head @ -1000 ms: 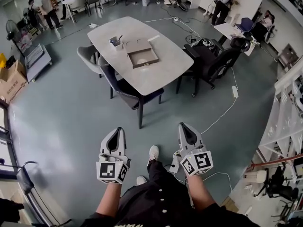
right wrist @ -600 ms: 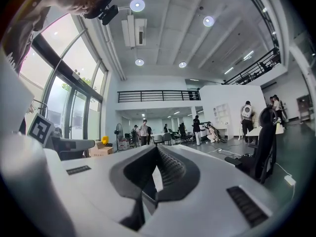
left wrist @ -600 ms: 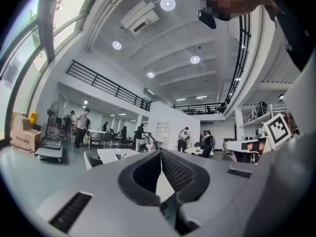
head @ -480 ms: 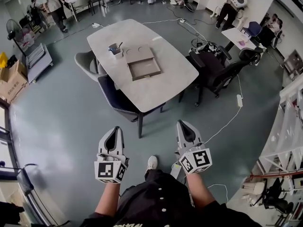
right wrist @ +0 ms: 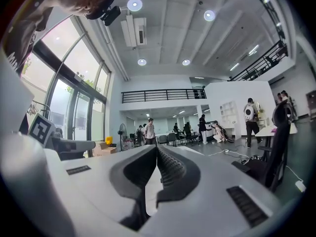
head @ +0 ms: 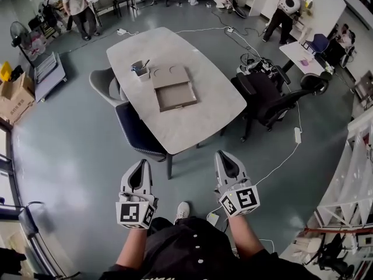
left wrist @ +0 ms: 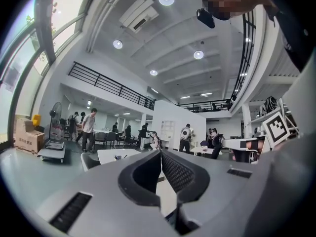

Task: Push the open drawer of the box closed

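A flat brown box (head: 171, 88) with its shallow drawer pulled out toward me lies on the white table (head: 204, 115), seen in the head view. Both grippers hang well short of the table, over the grey floor. My left gripper (head: 140, 165) is shut, jaws pressed together with nothing between them, and the same tips show in its own view (left wrist: 160, 152). My right gripper (head: 222, 154) is shut and empty too, as its own view (right wrist: 157, 147) shows. Both point level toward the table. The table edge (left wrist: 111, 154) shows far off in the left gripper view.
A grey cup with a pen (head: 139, 69) stands beside the box. A dark blue chair (head: 137, 134) is tucked at the table's near side, a grey chair (head: 104, 85) at its left, a black office chair (head: 267, 98) at its right. Cables (head: 280, 153) trail on the floor. People stand far behind.
Both grippers and the person have moved forward across the floor toward the table. The table and box sit closer and lower in the head view. Jaws stay shut.
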`<control>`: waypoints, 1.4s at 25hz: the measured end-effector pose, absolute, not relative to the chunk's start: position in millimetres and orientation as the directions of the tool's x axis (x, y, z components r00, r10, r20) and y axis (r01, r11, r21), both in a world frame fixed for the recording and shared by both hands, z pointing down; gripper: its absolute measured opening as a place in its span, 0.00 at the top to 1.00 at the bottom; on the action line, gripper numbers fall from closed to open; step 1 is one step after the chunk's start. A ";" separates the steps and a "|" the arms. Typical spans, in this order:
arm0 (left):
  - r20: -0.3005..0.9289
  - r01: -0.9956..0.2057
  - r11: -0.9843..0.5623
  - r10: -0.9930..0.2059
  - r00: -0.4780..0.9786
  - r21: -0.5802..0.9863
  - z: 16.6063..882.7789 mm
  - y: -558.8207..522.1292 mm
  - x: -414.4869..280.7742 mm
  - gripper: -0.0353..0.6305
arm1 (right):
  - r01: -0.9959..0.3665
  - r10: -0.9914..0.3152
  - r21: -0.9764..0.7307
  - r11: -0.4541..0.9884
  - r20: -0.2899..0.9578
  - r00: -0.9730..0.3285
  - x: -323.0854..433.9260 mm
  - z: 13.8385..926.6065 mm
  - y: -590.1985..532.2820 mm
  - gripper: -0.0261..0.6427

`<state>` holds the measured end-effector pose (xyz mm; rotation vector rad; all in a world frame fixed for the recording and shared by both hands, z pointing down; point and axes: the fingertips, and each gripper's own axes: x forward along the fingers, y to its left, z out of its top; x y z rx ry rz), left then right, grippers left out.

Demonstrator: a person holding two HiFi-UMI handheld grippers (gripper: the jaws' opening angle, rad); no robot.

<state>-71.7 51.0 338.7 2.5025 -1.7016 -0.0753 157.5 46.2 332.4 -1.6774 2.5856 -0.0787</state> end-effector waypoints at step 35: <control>-0.003 -0.885 -0.446 -0.893 0.449 0.136 336.0 -228.3 -129.0 0.92 | -0.941 -0.942 -0.050 0.334 0.002 -0.335 89.4 330.5 -216.6 0.96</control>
